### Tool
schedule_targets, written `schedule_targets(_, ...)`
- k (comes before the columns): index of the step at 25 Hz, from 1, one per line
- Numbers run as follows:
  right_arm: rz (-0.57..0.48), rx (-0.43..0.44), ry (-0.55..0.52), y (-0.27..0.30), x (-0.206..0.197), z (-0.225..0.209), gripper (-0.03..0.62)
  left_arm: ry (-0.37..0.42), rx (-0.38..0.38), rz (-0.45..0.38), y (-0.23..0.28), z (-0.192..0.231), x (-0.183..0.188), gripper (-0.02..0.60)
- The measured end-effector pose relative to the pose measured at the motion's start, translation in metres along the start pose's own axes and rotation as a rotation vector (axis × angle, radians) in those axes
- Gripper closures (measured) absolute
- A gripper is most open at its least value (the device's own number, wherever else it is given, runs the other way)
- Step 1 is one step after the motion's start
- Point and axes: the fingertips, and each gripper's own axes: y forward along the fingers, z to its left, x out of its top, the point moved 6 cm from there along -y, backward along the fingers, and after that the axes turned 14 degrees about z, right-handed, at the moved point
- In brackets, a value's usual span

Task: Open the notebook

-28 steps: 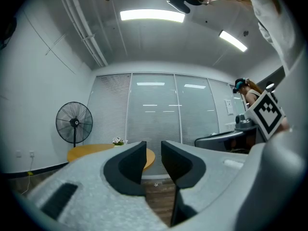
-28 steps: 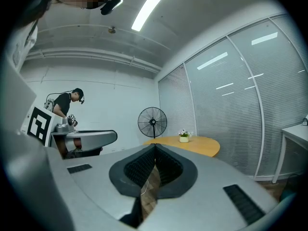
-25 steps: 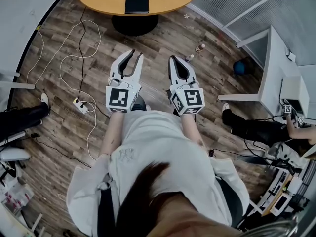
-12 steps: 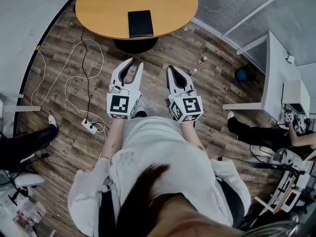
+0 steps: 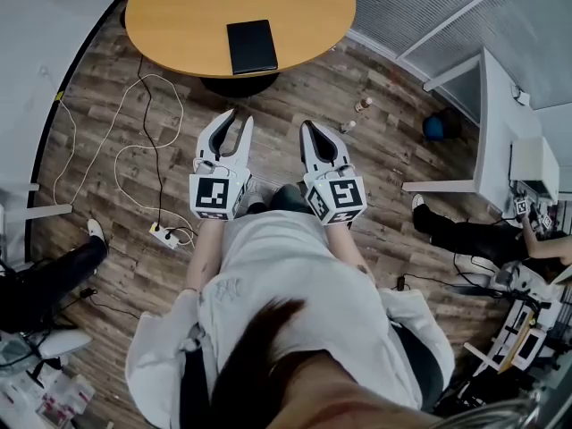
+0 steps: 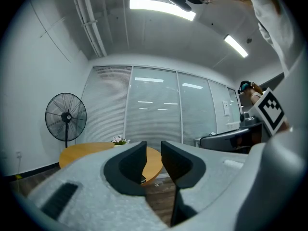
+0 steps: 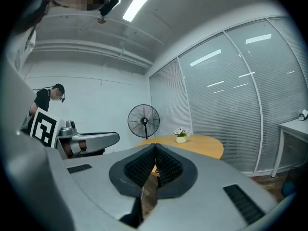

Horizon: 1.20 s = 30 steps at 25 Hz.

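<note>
Jaws of the left gripper (image 5: 242, 119) stand apart, empty; the right gripper (image 5: 310, 129) jaws meet. Closed notebook (image 5: 251, 46) lies on the far desk (image 5: 179, 16).

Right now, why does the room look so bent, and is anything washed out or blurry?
Head view: the wide lens curves the floor, yet the notebook on the table is sharp. Left gripper view: dark round edges, and the ceiling light glares white. Right gripper view: the blinds bow outward.
</note>
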Motion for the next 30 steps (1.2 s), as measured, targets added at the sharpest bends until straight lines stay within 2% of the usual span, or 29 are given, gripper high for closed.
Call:
schedule_targets(10, 0.002, 0.024, 0.019, 0.036, 0.005, -0.022, 0.591, -0.011, 0.037, 0.022, 0.027, 0.018, -0.004, 0.480)
schedule_targets(21, 0.019, 0.086, 0.016, 0.122, 0.039, -0.087, 0.591, -0.030, 0.091, 0.022, 0.119, 0.051, 0.019, 0.480)
schedule_targets(30, 0.037, 0.158, -0.009, 0.178, 0.067, -0.140, 0.591, -0.064, 0.164, 0.017, 0.181, 0.070, 0.034, 0.480)
